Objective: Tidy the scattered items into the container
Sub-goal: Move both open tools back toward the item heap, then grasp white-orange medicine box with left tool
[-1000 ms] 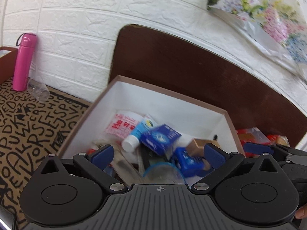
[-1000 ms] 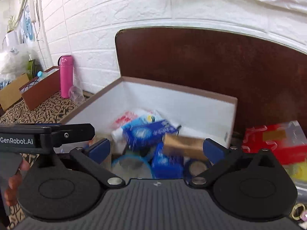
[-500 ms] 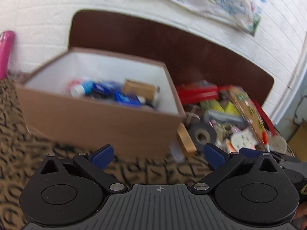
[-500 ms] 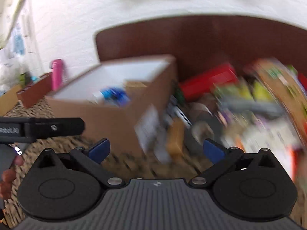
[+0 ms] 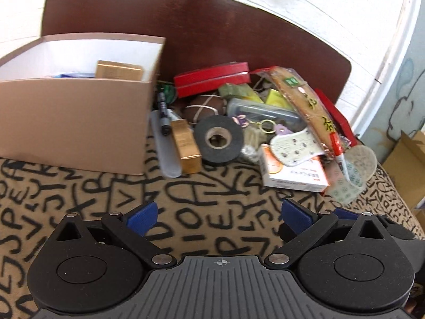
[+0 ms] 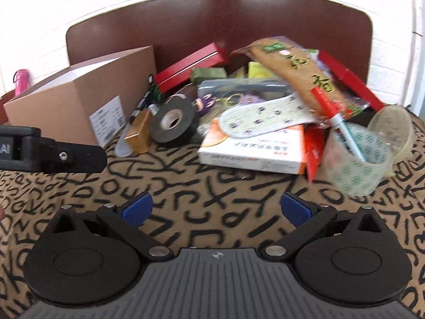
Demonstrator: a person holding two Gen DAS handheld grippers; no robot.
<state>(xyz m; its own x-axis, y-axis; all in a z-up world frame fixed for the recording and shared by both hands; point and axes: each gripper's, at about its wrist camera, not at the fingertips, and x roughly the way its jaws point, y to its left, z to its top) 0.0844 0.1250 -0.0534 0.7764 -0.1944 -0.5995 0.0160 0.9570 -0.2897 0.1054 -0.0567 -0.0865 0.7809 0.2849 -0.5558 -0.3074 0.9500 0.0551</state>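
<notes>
The brown cardboard box (image 5: 74, 122) with white inner walls stands at the left and holds a gold carton (image 5: 118, 70); it also shows in the right wrist view (image 6: 79, 101). Right of it lies a heap: black tape roll (image 5: 218, 139) (image 6: 174, 123), gold box (image 5: 186, 146) (image 6: 139, 131), white-orange carton (image 5: 293, 172) (image 6: 252, 151), patterned insole (image 6: 265, 117), red marker (image 6: 337, 122), clear tape roll (image 6: 356, 164), red tin (image 5: 212, 78). My left gripper (image 5: 217, 214) is open and empty over the cloth. My right gripper (image 6: 216, 208) is open and empty, short of the carton.
A letter-patterned cloth (image 6: 212, 186) covers the table. A dark wooden board (image 5: 186, 26) stands behind the heap. A pink bottle (image 6: 20, 81) stands far left. A cardboard box (image 5: 409, 159) sits off the right edge. The left gripper's body (image 6: 53, 152) juts in at the left.
Both grippers have pulled back from above the box and swung right to face the heap. Both stay open and empty.
</notes>
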